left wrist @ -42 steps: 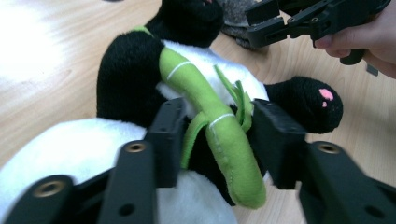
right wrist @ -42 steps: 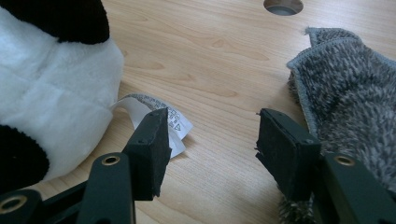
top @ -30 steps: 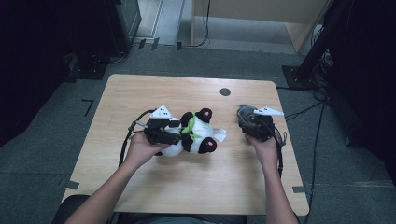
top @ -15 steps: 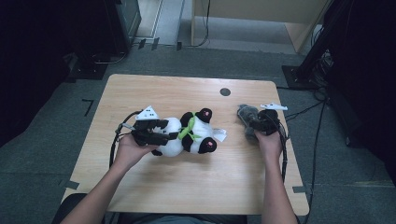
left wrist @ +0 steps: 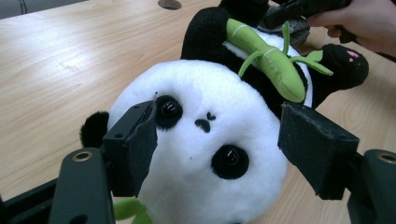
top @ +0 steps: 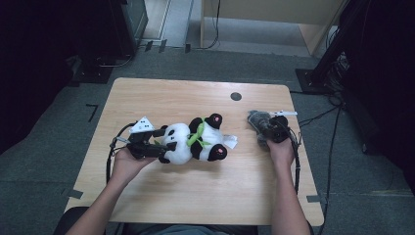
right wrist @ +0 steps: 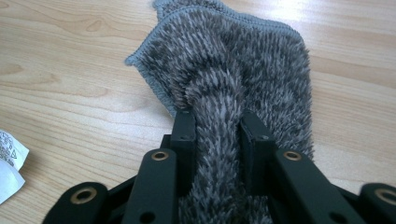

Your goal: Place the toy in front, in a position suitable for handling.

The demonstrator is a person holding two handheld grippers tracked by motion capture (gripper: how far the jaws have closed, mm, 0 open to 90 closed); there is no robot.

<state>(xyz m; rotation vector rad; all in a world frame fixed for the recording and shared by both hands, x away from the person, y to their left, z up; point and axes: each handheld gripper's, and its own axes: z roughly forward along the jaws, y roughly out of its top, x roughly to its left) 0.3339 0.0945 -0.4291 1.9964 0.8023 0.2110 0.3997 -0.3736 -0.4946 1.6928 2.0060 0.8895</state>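
Observation:
A plush panda (top: 195, 142) with a green bamboo sprig (left wrist: 266, 56) lies on its back mid-table, head toward my left gripper (top: 159, 147). In the left gripper view the panda (left wrist: 205, 154) has its head between the jaws of my left gripper (left wrist: 222, 123), which have just been opening. The right pad stands clear of the fur, so the gripper is open. A grey fuzzy cloth (top: 255, 120) lies at the right. My right gripper (right wrist: 217, 121) has just been closing. It is now shut on a raised fold of the cloth (right wrist: 233, 60).
The wooden table (top: 195, 98) has a round cable hole (top: 236, 96) near its far edge. The panda's white tag (top: 230, 141) lies between toy and cloth. Cables trail from both grippers. Dark equipment and floor surround the table.
My left gripper has drawn back to the left, from over the panda's body to its head; the panda stays put. The right hand has sunk slightly onto the grey cloth.

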